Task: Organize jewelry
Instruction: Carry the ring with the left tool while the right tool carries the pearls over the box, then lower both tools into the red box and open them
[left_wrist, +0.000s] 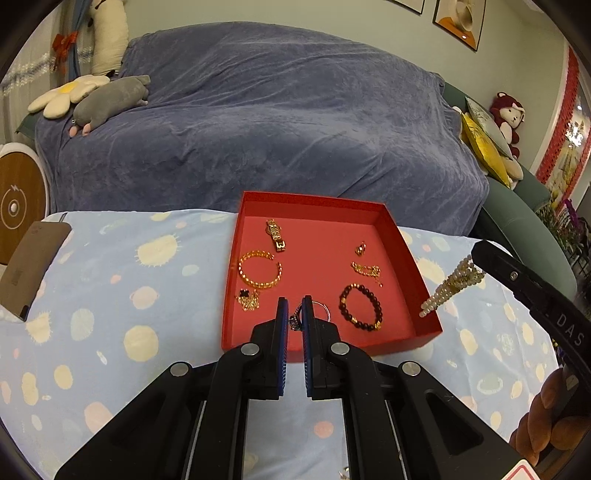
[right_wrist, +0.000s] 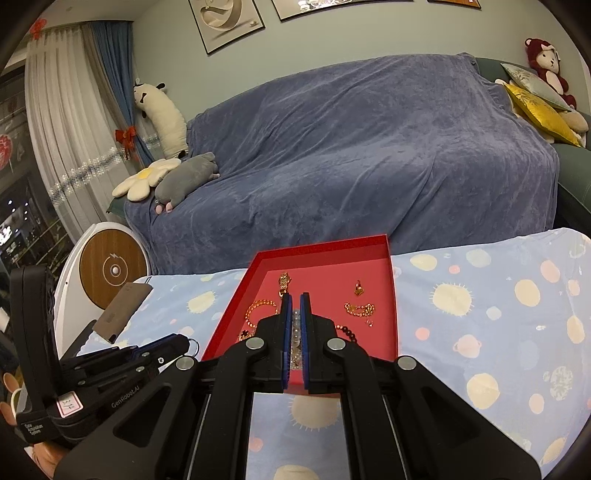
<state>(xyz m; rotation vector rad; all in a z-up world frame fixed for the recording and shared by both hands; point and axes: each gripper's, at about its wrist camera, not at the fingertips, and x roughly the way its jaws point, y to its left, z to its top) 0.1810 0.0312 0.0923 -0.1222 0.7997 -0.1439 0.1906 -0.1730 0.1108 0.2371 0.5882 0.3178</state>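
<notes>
A red box (left_wrist: 424, 280) (right_wrist: 392, 295) sits on the spotted cloth. In it lie a gold watch (left_wrist: 275, 234), a gold bead bracelet (left_wrist: 259, 268), a dark bead bracelet (left_wrist: 361, 306), a gold chain (left_wrist: 366, 270), a small charm (left_wrist: 360, 248) and a black-and-gold piece (left_wrist: 248, 298). My left gripper (left_wrist: 295, 306) is shut on a silver ring with a dark stone (left_wrist: 320, 309) over the box's near edge. My right gripper (right_wrist: 296, 302) is shut on a pearl tassel piece (right_wrist: 296, 328), which hangs over the box's right rim in the left wrist view (left_wrist: 452, 286).
The table wears a light blue cloth with spots (left_wrist: 110, 314). A brown card (left_wrist: 26, 266) lies at its left edge. Behind stands a sofa under a blue-grey throw (left_wrist: 277, 122) with plush toys (left_wrist: 110, 99). A round white and wood device (right_wrist: 110, 269) stands at left.
</notes>
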